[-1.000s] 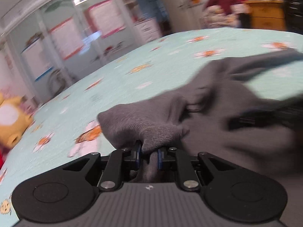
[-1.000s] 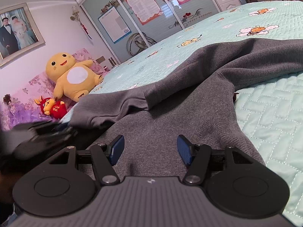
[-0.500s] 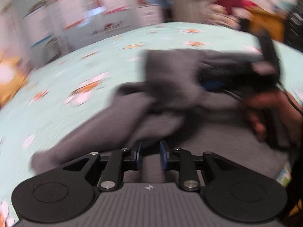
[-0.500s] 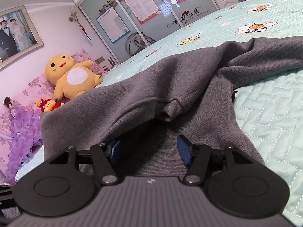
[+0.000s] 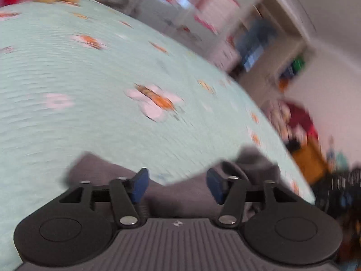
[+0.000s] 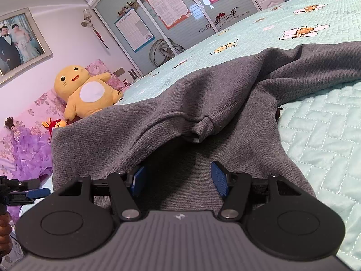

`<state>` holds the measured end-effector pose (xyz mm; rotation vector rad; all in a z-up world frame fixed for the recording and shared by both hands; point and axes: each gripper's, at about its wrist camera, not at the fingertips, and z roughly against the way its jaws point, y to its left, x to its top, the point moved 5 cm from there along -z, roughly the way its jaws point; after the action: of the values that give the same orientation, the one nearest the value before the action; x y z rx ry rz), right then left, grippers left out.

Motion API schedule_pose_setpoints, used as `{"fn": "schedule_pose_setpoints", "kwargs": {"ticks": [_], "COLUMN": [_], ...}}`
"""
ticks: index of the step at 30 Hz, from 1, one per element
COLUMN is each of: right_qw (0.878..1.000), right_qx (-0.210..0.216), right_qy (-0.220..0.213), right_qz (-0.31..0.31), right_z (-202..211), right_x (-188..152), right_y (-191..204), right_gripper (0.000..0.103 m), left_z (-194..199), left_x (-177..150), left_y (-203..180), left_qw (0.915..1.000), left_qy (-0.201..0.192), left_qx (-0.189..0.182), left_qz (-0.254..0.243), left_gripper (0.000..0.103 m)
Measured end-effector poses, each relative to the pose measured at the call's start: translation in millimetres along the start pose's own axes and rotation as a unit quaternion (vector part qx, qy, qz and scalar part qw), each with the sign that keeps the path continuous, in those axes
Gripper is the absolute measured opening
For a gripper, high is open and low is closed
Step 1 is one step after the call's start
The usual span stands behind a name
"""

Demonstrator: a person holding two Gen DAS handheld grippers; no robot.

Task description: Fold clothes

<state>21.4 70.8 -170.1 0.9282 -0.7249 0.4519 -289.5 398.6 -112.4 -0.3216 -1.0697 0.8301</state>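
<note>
Grey sweater (image 6: 225, 94) spread out on the bed (image 6: 320, 135), one sleeve folded over its middle, with a yellow plush toy (image 6: 83, 92) far back by the pillows. Left gripper (image 5: 177, 184) with fingers (image 5: 140, 184) wide apart, just opened, nothing between them, only a blurry edge of grey cloth underneath. Right gripper (image 6: 178, 181) low over the sweater, fingers (image 6: 220, 180) apart too, not pinching the cloth.
</note>
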Motion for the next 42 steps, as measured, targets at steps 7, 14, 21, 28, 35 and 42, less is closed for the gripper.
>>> {"fn": "schedule_pose_setpoints", "kwargs": {"ticks": [7,14,21,28,35,42], "right_qw": [1.000,1.000,1.000,1.000,1.000,1.000], "right_qx": [0.001,0.002,0.004,0.005,0.006,0.006], "right_qy": [-0.001,-0.001,-0.001,-0.002,-0.002,-0.001], "right_qz": [0.000,-0.001,-0.004,-0.006,-0.007,-0.007], "right_z": [0,-1,0,0,1,1], "right_x": [0,0,0,-1,-1,1], "right_y": [0,-1,-2,-2,-2,-2], "right_gripper": [0.062,0.062,0.062,0.062,0.062,0.062], "left_z": [-23,-44,22,14,-31,-51], "left_x": [-24,-4,131,163,24,-4], "left_y": [51,29,-1,32,53,34], "left_qw": [0.9861,0.9882,0.9808,0.9766,0.9868,0.9918], "left_qy": [0.021,0.019,-0.155,-0.129,-0.003,0.039], "left_qx": [0.030,0.048,0.114,0.146,0.107,0.054], "left_qz": [0.162,0.144,0.035,0.091,0.122,0.109], "left_gripper": [0.072,0.006,0.006,0.022,0.025,0.047]}}
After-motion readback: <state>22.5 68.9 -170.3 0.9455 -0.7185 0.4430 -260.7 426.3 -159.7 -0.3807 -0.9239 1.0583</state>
